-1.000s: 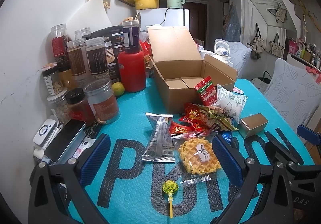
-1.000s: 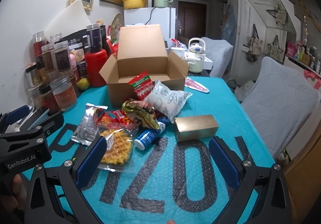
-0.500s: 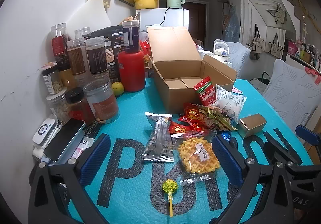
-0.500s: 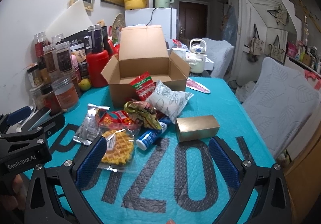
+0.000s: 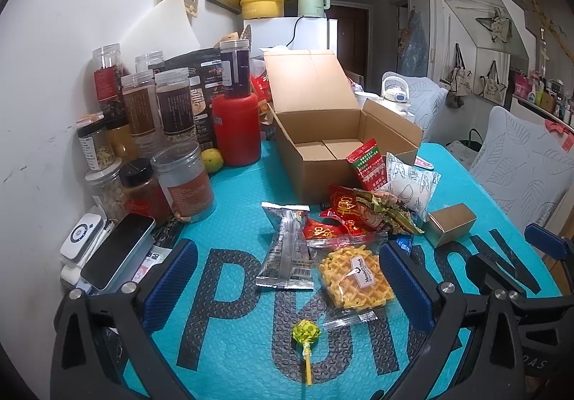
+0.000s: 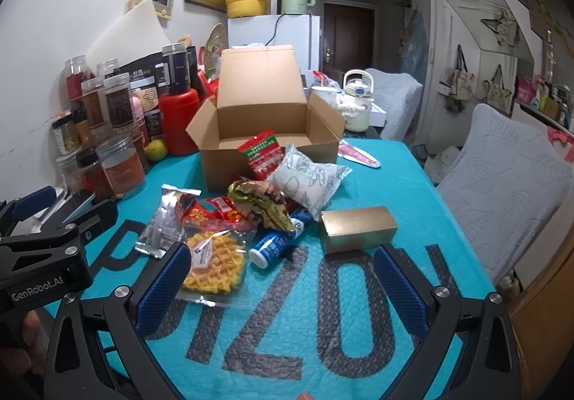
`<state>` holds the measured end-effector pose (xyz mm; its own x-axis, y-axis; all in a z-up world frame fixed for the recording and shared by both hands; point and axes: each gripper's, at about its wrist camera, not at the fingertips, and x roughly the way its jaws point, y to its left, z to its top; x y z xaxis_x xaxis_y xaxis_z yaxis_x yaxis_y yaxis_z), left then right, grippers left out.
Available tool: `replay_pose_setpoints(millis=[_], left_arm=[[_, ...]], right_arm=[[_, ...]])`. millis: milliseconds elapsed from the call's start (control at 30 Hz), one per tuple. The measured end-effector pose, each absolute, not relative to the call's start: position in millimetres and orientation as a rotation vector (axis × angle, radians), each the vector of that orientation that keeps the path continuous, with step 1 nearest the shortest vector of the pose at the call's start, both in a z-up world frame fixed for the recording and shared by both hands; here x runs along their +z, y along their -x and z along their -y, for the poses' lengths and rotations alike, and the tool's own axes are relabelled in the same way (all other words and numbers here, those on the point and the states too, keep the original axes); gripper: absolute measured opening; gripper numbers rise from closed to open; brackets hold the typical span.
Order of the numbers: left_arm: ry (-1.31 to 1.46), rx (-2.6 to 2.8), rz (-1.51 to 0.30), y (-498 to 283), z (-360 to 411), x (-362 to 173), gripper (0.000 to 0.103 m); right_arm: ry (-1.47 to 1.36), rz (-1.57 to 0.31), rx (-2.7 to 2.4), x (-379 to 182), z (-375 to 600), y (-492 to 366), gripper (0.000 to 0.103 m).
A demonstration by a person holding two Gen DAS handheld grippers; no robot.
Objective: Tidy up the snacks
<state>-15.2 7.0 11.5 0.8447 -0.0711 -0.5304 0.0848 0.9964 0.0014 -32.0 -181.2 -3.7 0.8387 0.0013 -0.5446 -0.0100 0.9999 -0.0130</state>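
Right wrist: waffle packet (image 6: 215, 262) beside right gripper's (image 6: 283, 287) left finger

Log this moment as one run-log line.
left gripper: open, empty | right gripper: open, empty | cardboard box: open, empty | snacks: on mat

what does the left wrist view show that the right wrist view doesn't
Only the left wrist view shows the lollipop and the phone near the wall. Only the right wrist view shows the blue tube whole and the pink packet behind the pile. Both show the open box, the waffle, the silver packet, the gold box and the jars. The left claw and right claw are open and empty.
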Motion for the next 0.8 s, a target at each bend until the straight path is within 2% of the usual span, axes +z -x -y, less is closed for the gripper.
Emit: replay_pose_setpoints(millis=[500, 800], left_arm=[[-0.037, -0.086, -0.559, 12, -15, 19, 0.103], [-0.054, -0.098, -0.597, 1, -29, 7, 0.103]], right_arm=[[0.041, -0.580, 0.062, 3, 170, 24, 0.103], [0.006, -0.629, 0.125, -18, 161, 8, 0.103]])
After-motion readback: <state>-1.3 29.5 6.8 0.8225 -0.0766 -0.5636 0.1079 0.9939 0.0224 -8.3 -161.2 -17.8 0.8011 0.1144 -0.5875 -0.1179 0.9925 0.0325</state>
